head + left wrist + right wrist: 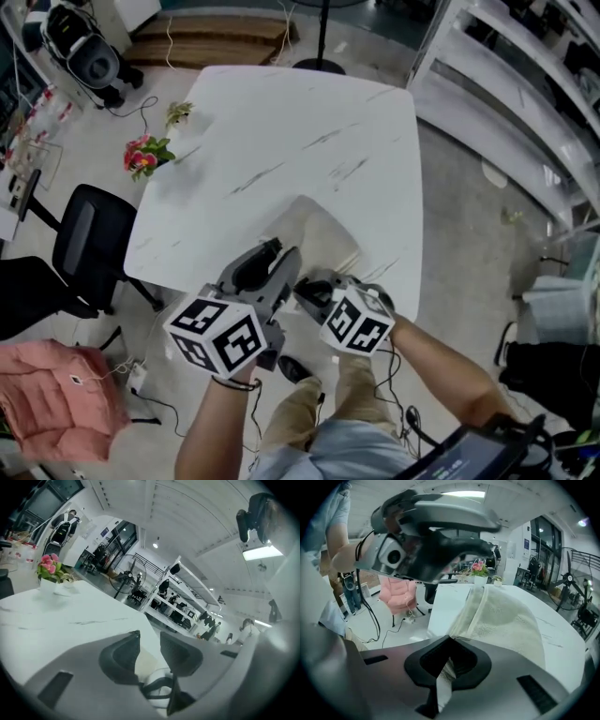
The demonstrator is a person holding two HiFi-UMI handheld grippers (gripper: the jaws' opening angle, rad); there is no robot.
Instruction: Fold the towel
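Right gripper (450, 641): clenched on an edge of the towel (506, 616); a strip of cloth hangs down through the shut jaws.
Left gripper (150, 641): jaws apart, nothing pinched; pale cloth shows through the gap.
In the way: the left gripper looms across the upper left of the right gripper view and covers much of the room. In the head view both grippers sit side by side over the table's near edge and hide the towel's nearest part.
Towel: cream, rising from the right gripper and draping away over the near end of the table (281, 122).
Flowers (145, 155): pink, at the table's left edge, well apart from the towel.
Floor, left: black chair (89, 234) beside the table, pink seat (47, 389) nearer, cables around it.
Far right: white shelving (525, 75).
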